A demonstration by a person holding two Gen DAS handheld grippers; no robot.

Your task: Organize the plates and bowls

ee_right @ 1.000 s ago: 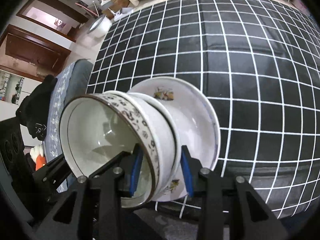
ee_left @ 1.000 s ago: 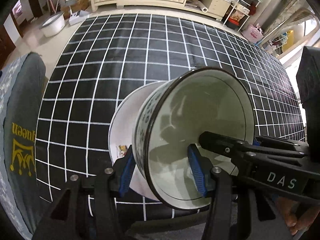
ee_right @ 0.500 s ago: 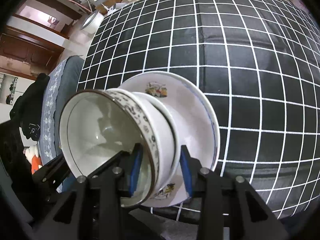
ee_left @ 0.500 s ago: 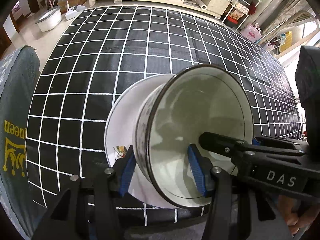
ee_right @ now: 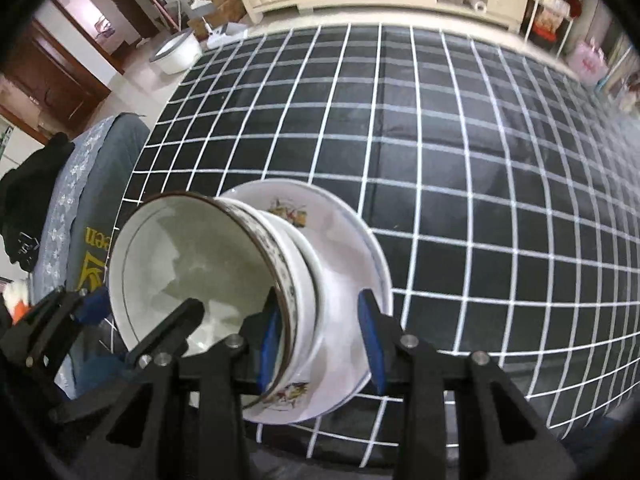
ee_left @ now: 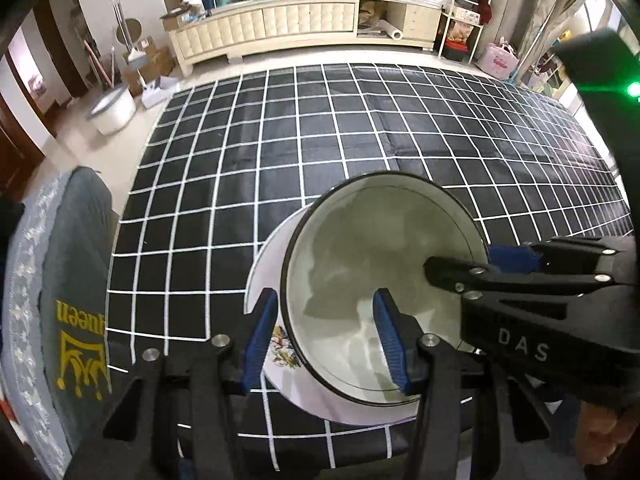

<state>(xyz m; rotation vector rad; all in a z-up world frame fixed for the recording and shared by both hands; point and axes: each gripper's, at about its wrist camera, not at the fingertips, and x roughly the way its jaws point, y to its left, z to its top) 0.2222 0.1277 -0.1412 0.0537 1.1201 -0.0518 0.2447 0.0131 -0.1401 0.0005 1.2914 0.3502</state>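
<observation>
Stacked bowls [ee_left: 384,280] on plate [ee_right: 348,264], near edge of grid cloth [ee_left: 360,128].
L gripper [ee_left: 326,334] straddling top bowl's near wall, jaws just narrowing, grip unclear. R gripper [ee_right: 318,338] across opposite wall of the stack; left pad at rim, other pad apart from wall, not clamped.

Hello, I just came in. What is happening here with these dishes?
A person is holding one two-finger gripper in each hand, and both straddle the same stack of dishes from opposite sides. The left gripper and the right gripper each have one pad inside the patterned bowl and one outside its wall. The left jaws have just been closing on it. The bowl sits in the flowered plate, over the black checked tablecloth. Whether the stack is resting on the cloth or lifted, I cannot tell.
</observation>
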